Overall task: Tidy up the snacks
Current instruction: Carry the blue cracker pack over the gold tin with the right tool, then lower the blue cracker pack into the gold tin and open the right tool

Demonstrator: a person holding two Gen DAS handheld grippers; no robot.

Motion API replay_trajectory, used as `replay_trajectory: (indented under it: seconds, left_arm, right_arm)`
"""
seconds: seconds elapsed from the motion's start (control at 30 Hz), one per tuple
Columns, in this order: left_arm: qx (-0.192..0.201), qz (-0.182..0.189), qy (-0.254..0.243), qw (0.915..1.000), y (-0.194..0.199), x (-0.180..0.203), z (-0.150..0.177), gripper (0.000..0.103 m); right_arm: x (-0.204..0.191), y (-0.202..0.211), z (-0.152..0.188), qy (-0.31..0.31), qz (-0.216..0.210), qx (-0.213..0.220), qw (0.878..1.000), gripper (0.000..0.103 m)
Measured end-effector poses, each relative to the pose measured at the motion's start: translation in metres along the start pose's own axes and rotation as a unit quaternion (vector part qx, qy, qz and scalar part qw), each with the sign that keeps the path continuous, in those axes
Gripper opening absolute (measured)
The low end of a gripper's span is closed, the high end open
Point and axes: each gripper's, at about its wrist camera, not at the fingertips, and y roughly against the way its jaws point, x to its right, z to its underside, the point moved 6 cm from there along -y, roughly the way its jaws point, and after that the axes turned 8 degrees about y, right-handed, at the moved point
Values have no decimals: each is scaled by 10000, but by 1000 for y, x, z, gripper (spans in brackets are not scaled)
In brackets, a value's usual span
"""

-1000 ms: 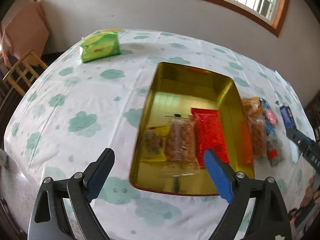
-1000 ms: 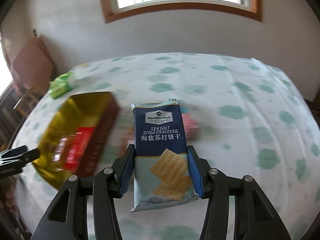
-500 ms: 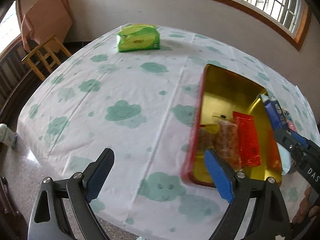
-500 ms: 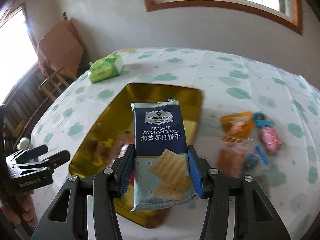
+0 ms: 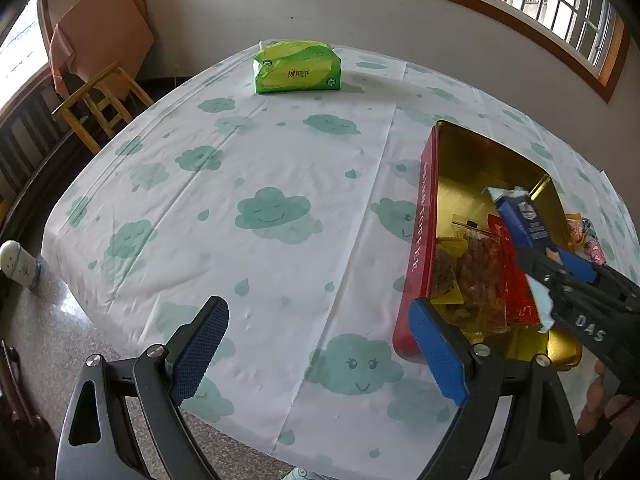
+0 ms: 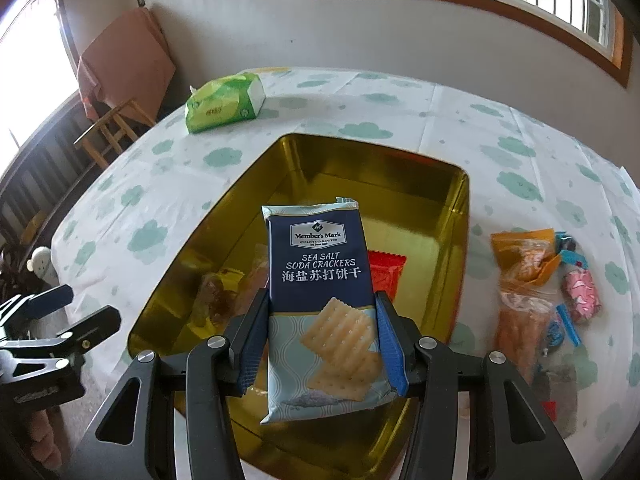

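Observation:
My right gripper (image 6: pixel 320 300) is shut on a blue pack of sea salt soda crackers (image 6: pixel 320 280) and holds it above the open gold tin (image 6: pixel 460 208). In the left wrist view the cracker pack (image 5: pixel 524 216) hangs tilted over the red-walled tin (image 5: pixel 420 240), with the right gripper (image 5: pixel 560 268) behind it. Inside the tin lie a red packet (image 5: pixel 516 280), a clear bag of brown snacks (image 5: pixel 476 276) and a yellow packet (image 5: pixel 448 280). My left gripper (image 5: pixel 316 306) stands open and holds nothing, over the cloud-print cloth to the left of the tin.
Several loose snacks (image 6: pixel 528 280) lie on the cloth right of the tin, among them a pink one (image 6: pixel 582 296). A green tissue pack (image 5: pixel 298 66) sits at the far edge. A wooden stool (image 5: pixel 100 104) and a white bottle (image 5: pixel 18 264) stand beyond the table's left edge.
My right gripper carried the cracker pack left, from over the bare cloth to above the tin. My left gripper drew away to the left, so the tin now sits at its right.

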Motion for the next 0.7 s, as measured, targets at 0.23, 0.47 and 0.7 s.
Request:
replay_trajectory:
  seconds: [0.23,0.47,0.7]
  left_arm:
    - [5,9,32,10000,1,-2,-1,89]
    - [-7,31,11,10000,2,-1,-1,89]
    - [-1,33,-9,10000,4,1,0,90]
  right_arm:
    - [-4,-10,4,49,-61,-128,9999,51]
    - [-6,-14,5,66,-93,-139,9998,52]
    - [-7,-2,5,95,-255,66,9996,54]
